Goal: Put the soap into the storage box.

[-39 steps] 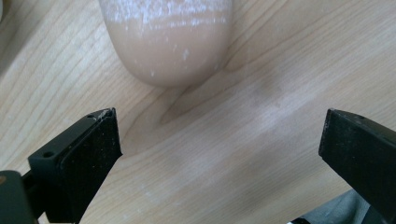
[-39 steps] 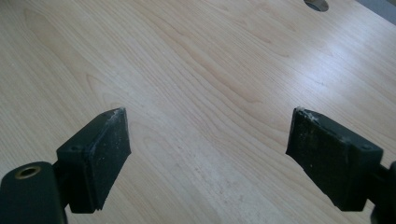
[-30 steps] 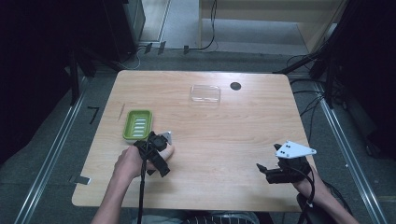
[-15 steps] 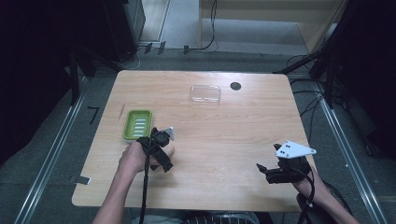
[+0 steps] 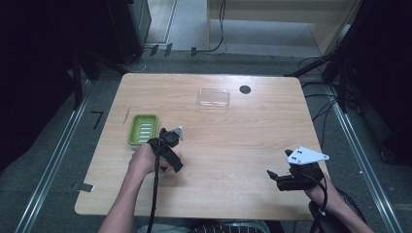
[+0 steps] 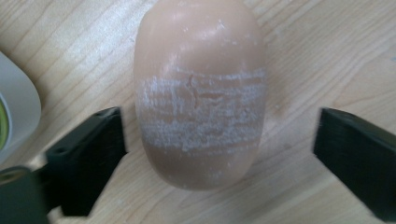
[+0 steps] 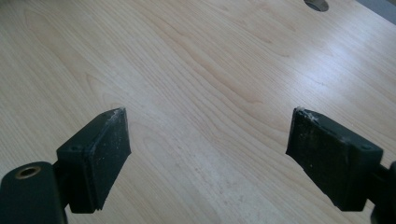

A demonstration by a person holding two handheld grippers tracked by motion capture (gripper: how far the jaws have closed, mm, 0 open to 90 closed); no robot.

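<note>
A peach-coloured soap bar (image 6: 201, 93) with a whitish scuffed band lies on the wooden table. My left gripper (image 6: 219, 130) is open, one jaw on each side of the bar and neither touching it. In the high view the left gripper (image 5: 167, 145) sits just right of a green soap dish (image 5: 144, 129) and hides the bar. The dish's pale rim (image 6: 16, 107) shows at the left edge of the left gripper view. My right gripper (image 5: 276, 179) rests near the table's front right, and its own view shows it open (image 7: 210, 135) over bare wood.
A clear plastic lid (image 5: 214, 97) lies at the back centre of the table (image 5: 252, 136), with a dark round hole (image 5: 245, 89) beside it. A thin stick (image 5: 126, 116) lies left of the dish. Cables trail from both grippers toward the front edge.
My left gripper has moved a little forward and to the right, away from the person. The right gripper has not moved.
</note>
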